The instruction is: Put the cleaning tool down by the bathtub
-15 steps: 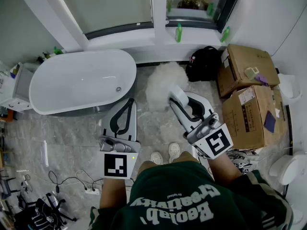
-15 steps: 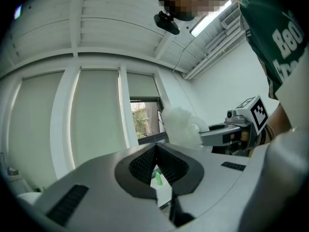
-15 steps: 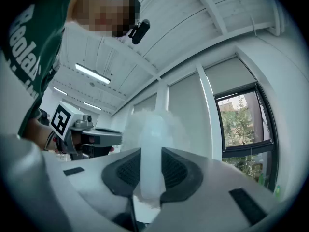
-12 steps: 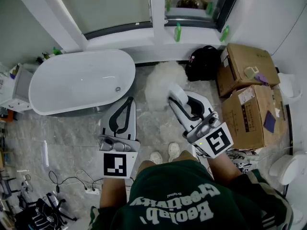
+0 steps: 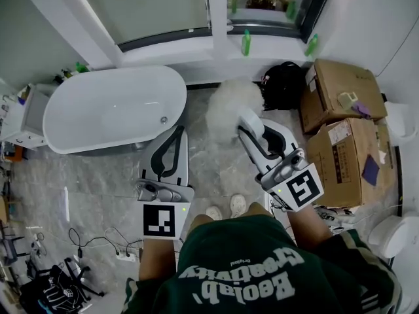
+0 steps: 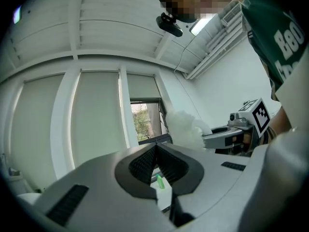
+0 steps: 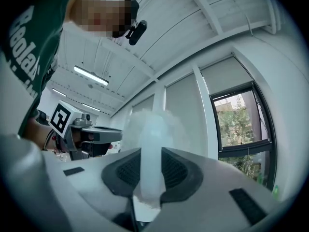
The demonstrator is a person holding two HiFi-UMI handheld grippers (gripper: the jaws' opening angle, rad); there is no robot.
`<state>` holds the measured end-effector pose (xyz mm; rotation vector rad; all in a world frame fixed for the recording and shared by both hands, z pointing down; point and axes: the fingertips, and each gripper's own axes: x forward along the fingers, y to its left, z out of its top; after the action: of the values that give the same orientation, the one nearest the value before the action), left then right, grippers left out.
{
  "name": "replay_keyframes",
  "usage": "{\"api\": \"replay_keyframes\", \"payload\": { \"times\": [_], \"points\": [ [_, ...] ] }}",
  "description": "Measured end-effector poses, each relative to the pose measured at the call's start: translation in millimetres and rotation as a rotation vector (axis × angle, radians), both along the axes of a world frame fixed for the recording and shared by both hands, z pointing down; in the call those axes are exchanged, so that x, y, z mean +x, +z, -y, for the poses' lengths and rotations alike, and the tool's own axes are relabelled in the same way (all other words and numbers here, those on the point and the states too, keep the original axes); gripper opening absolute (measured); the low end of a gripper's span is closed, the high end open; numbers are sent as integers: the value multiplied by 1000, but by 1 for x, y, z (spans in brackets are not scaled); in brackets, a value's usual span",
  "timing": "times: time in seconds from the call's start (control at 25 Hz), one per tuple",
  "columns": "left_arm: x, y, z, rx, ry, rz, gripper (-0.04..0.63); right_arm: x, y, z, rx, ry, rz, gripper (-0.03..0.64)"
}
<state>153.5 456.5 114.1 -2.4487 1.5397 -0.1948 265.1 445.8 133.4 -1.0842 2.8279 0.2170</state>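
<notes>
A white bathtub (image 5: 111, 110) fills the left of the bathroom. To its right the fluffy cleaning tool (image 5: 229, 106) is held aloft, its handle pinched by the right hand-held gripper (image 5: 247, 124) — not yet set down by the tub. The left hand-held gripper (image 5: 175, 136) is pressed together, empty.

Your left hand-held gripper (image 5: 175, 133) is level, jaws together, empty. Your right hand-held gripper (image 5: 249, 122) tilts slightly up, jaws clamped on the duster handle (image 7: 149, 153).
</notes>
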Motion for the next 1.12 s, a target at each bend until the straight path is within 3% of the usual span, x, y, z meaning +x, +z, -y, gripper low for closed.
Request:
{"api": "replay_keyframes", "payload": {
  "times": [0.56,1.12],
  "points": [
    [27,1,14,6,-59,-45,9,42,9,11,2,-1,29,94],
    [46,8,35,-15,-67,-29,9,68,17,33,-17,13,49,94]
  ]
}}
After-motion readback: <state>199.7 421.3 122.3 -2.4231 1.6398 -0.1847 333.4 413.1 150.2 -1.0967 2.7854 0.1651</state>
